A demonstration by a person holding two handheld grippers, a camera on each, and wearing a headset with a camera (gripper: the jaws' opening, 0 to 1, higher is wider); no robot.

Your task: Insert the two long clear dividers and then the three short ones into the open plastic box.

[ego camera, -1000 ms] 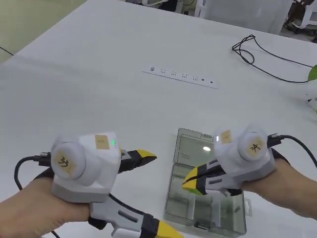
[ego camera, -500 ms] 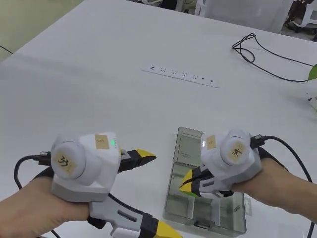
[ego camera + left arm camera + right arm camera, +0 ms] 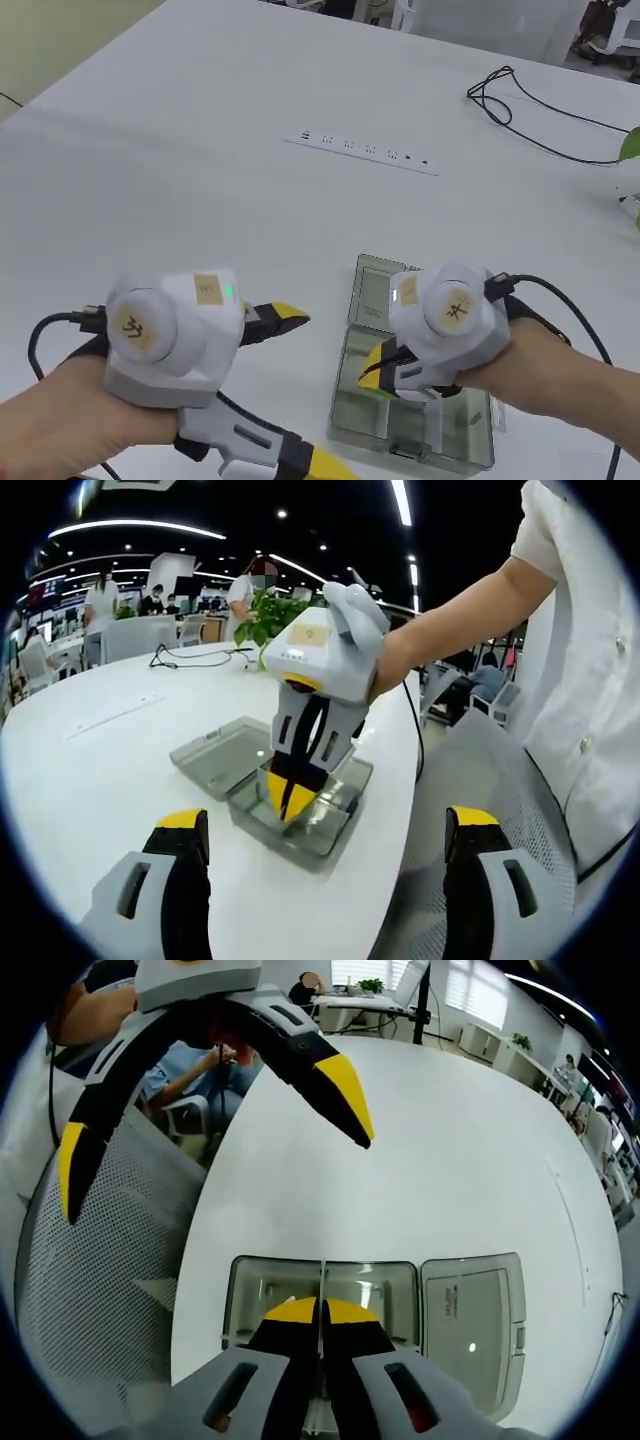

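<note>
The jaws of the right gripper (image 3: 320, 1310) are pinched together on a thin clear divider (image 3: 322, 1272), which is seen edge-on as a fine line rising from between the yellow tips; whether it is a long or a short one cannot be told. Directly beneath the tips lies the open plastic box (image 3: 236, 1295), with its lid (image 3: 470, 1320) folded flat beside it on the white table (image 3: 450, 1140). The step in hand is judged to be the seating of this divider. It should be kept upright, lined up with whatever slots the box walls offer, and pressed straight down before the pinch is released, since a tilt would likely jam so thin a piece. The left gripper (image 3: 327, 820) is held near the box with its jaws wide apart and nothing between them. From there the box could be steadied if it slides.
</note>
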